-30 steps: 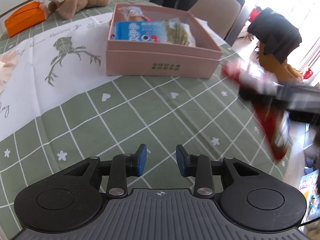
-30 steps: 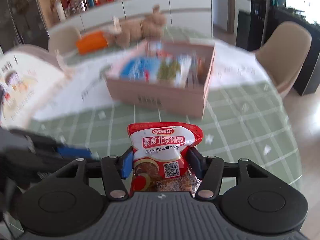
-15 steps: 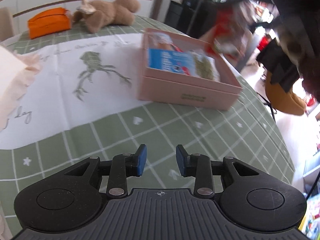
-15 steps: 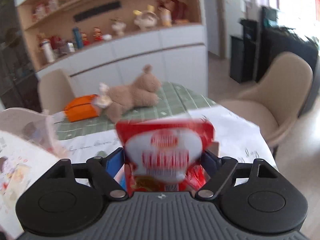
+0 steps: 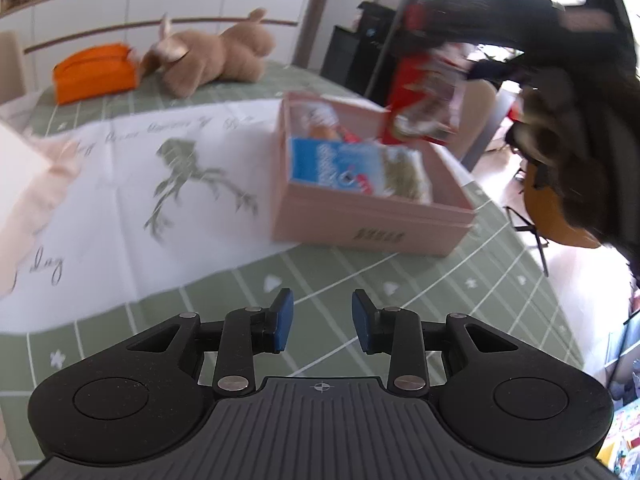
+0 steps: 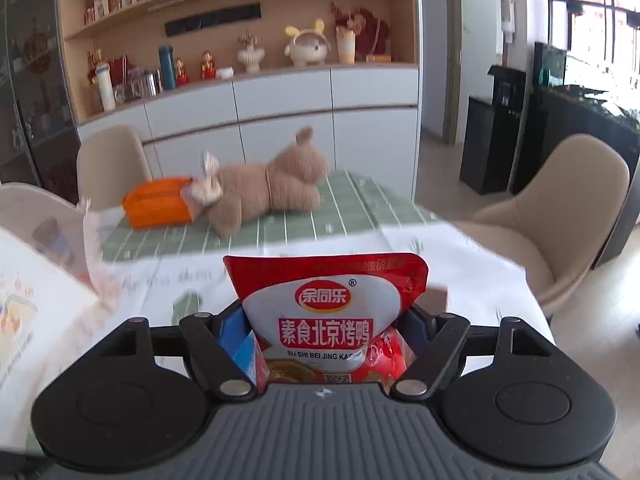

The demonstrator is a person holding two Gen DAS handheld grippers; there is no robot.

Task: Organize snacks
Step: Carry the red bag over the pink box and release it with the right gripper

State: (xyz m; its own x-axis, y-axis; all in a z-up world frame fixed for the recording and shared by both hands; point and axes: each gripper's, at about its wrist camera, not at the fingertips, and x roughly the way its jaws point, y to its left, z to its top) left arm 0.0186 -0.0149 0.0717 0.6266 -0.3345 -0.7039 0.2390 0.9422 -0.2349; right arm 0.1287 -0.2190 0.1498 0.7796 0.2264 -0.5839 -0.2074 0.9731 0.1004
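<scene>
Just changed: the red snack pouch [image 6: 326,320] got carried from low over the worktop [image 5: 360,292] up over the far side of the pink box [image 5: 372,216], so the drop-in looks close.
Right gripper [image 6: 326,334]: fingers closing a touch, pouch between them and, far as I can tell, gripped (it's upright, off the worktop).
Left gripper [image 5: 322,322]: fingers nearly together, nothing held, parked short of the box.
Box contents: a blue packet [image 5: 328,164], a greenish packet [image 5: 404,176], another snack behind.

Snack box [image 5: 372,216] on the table [image 5: 440,300], plush toy [image 5: 212,60] behind it, pouch [image 5: 94,72] left of the toy.
</scene>
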